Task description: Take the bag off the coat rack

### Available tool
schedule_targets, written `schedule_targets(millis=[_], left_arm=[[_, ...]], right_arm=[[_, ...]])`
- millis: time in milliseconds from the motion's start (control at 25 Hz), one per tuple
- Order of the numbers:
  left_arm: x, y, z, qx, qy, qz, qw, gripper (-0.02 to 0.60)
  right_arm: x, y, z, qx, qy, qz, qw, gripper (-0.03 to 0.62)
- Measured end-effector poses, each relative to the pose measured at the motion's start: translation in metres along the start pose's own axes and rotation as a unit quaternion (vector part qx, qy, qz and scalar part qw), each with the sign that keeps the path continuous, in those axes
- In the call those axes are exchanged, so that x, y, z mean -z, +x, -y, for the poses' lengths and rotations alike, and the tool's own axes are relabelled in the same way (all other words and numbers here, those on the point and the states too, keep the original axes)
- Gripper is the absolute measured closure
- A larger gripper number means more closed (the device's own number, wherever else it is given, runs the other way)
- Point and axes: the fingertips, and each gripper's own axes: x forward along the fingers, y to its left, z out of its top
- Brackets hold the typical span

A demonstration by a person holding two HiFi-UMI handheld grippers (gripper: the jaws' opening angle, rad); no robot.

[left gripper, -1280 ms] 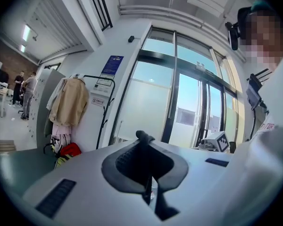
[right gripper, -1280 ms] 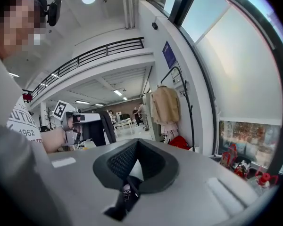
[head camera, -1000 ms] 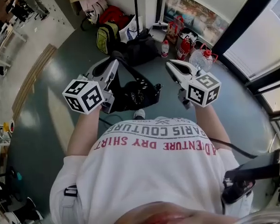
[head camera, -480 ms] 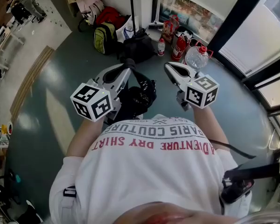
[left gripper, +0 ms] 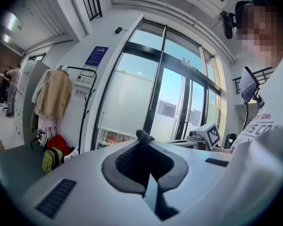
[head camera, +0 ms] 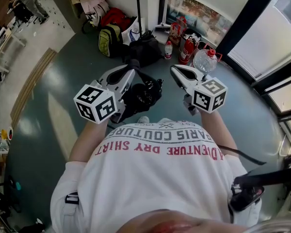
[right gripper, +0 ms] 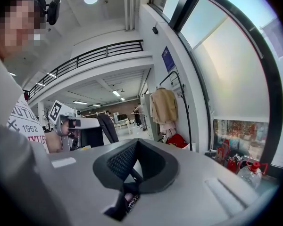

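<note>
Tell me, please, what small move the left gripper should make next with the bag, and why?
Probably lower it gently to the floor: the black bag hangs by its strap from the shut left gripper, already away from the coat rack.

Grey-green glossy floor (head camera: 63, 91), head view. The coat rack pole (head camera: 138, 8) stands on it. Left of the pole lie a yellow-green backpack (head camera: 105, 40) and a red bag (head camera: 115, 17). At its foot is a black bag (head camera: 144, 50). To its right are a small bottle (head camera: 168, 49), a fire extinguisher (head camera: 188, 50) and a water jug (head camera: 203, 59).
</note>
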Motion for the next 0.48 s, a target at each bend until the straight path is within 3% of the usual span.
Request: schedule_targets(millis=[480], left_arm=[[0.014, -0.011, -0.007, -0.011, -0.005, -0.005, 0.9999, 0.577]], right_arm=[[0.017, 0.006, -0.01, -0.008, -0.002, -0.015, 1.0, 0.592]])
